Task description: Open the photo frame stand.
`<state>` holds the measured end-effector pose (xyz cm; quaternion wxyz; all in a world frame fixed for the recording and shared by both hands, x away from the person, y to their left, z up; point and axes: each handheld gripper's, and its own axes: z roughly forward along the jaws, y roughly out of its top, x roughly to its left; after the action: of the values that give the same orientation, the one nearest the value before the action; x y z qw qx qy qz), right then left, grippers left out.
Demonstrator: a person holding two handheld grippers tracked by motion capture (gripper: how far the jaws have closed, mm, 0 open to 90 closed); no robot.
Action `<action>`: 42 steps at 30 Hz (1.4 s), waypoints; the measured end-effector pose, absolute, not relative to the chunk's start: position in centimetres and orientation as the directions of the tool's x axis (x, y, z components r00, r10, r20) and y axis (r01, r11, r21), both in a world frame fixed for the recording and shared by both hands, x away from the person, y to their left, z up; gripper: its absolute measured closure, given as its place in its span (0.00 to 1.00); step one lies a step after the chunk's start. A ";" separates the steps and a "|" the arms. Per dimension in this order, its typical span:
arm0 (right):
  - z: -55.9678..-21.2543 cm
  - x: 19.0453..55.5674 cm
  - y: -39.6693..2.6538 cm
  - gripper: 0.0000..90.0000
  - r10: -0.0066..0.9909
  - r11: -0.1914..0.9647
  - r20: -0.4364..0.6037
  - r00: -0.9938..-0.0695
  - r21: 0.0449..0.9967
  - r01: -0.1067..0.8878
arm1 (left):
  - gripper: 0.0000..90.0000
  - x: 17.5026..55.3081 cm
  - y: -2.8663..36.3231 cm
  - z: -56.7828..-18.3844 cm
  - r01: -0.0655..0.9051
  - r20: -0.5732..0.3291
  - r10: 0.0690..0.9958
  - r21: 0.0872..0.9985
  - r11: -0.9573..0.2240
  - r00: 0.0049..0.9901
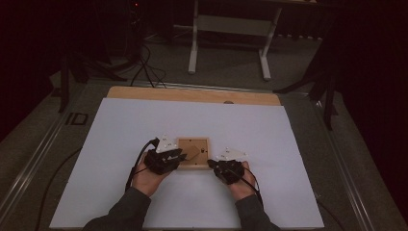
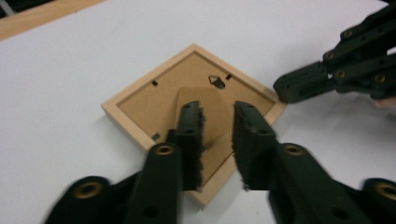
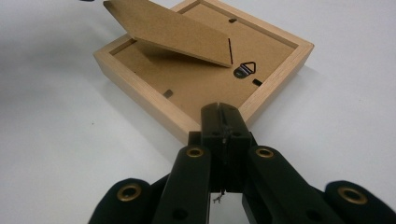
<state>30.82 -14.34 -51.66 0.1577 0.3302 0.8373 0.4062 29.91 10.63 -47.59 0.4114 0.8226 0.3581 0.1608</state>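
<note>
A small wooden picture frame lies face down on the white sheet. Its brown back board faces up, with a metal hanger on it. The cardboard stand flap is tilted up from the back. My left gripper hovers over the flap from the frame's left side, open, its pads clear of the flap. My right gripper is shut, and its tip rests against the frame's near right corner; it also appears at the frame's corner in the left gripper view.
The sheet covers a wooden tabletop whose bare strip runs along the far edge. Beyond it stand a white table frame and cables on the dark floor. A person's hands and sleeves come in from the bottom.
</note>
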 end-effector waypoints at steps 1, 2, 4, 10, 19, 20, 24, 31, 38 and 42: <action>-51.7 30.8 -14.3 1.00 0.681 0.452 0.004 -0.732 0.785 0.425 | 0.86 29.9 10.7 -47.7 0.462 -0.035 0.720 0.788 -0.407 0.693; -51.7 30.8 -14.3 1.00 0.681 0.451 0.005 -0.732 0.785 0.425 | 0.90 29.8 10.8 -47.9 0.465 -0.036 0.718 0.784 -0.410 0.695; -51.7 30.8 -14.3 1.00 0.681 0.453 0.003 -0.733 0.784 0.424 | 0.97 29.7 11.0 -48.1 0.474 -0.042 0.718 0.777 -0.413 0.695; -51.7 30.8 -14.3 1.00 0.681 0.452 0.003 -0.732 0.785 0.424 | 0.99 29.4 11.4 -48.7 0.491 -0.051 0.719 0.764 -0.419 0.693; -51.7 30.8 -14.3 1.00 0.681 0.452 0.003 -0.732 0.785 0.423 | 0.99 29.0 11.2 -49.8 0.508 -0.041 0.716 0.733 -0.452 0.697; -51.7 30.8 -14.3 1.00 0.681 0.452 0.003 -0.732 0.785 0.424 | 0.99 29.0 11.1 -49.9 0.508 -0.034 0.716 0.729 -0.459 0.697; -51.7 30.8 -14.4 1.00 0.681 0.451 0.004 -0.732 0.786 0.424 | 0.99 29.2 10.7 -50.2 0.518 -0.038 0.723 0.725 -0.455 0.689; -51.7 30.8 -14.4 1.00 0.681 0.448 0.006 -0.732 0.787 0.423 | 0.99 29.8 10.1 -50.1 0.530 -0.040 0.734 0.719 -0.450 0.678; -51.7 30.8 -14.4 1.00 0.681 0.449 0.006 -0.732 0.787 0.423 | 0.99 30.2 9.6 -49.5 0.521 -0.043 0.729 0.729 -0.445 0.683; -51.7 30.8 -14.4 1.00 0.681 0.449 0.005 -0.732 0.787 0.423 | 0.97 30.5 9.1 -48.8 0.512 -0.048 0.728 0.742 -0.433 0.684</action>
<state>30.81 -14.37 -51.70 0.1579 0.3300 0.8365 0.4079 30.49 9.08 -48.81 0.3816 0.8346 0.3713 0.1412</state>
